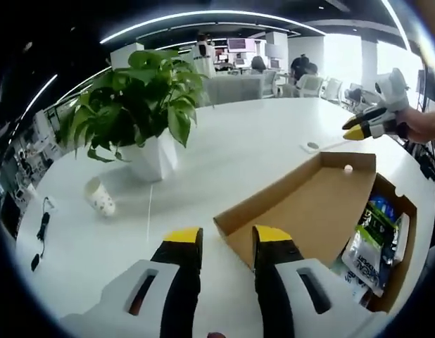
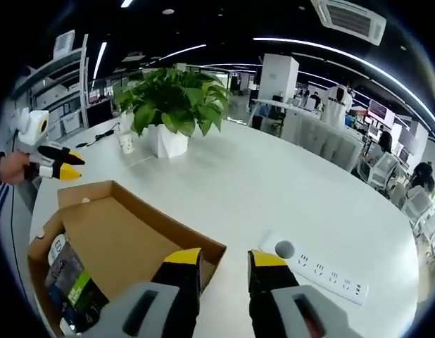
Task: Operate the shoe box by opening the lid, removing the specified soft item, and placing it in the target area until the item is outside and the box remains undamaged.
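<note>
The left gripper hovers above the white desk, jaws spread and holding nothing, just beside the corner of the open shoe box lid. The right gripper is also spread and empty, above the box's other side. Soft packets lie inside the box, right of the left gripper.
</note>
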The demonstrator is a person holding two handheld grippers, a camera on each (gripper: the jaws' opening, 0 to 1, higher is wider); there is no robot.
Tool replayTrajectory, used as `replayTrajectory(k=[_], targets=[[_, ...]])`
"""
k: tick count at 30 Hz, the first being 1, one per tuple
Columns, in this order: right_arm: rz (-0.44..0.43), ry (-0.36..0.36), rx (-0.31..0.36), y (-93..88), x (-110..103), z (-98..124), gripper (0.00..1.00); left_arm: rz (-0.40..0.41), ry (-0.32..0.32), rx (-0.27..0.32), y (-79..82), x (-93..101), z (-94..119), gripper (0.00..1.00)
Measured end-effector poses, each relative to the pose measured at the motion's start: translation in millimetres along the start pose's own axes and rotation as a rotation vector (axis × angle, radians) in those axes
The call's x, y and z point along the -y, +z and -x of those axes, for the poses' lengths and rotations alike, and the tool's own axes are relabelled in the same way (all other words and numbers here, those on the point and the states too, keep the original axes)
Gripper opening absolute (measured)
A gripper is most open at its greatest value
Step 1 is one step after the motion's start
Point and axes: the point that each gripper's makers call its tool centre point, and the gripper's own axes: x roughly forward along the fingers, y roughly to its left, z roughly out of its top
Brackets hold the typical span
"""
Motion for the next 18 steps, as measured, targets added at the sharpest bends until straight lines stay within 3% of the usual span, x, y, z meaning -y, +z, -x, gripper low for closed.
replayTrajectory(k=[4,11,18], targets=[[0.006,-0.007,0.007,-3.7,-0.1,9.3,0.26,-0.021,-0.013,0.020,4.5,6.9,10.7,0.30],[0.008,0.009,0.075,-4.3,-13.2,45.9,0.31,-0.037,-0.039,0.048,2.8,25.8,37.5,0.30],[0.011,0.002,0.118,-12.8,-23.3,86.2,0.35,-0.009,-0.067,0.063,-11.5,54.0,60.8,0.30]])
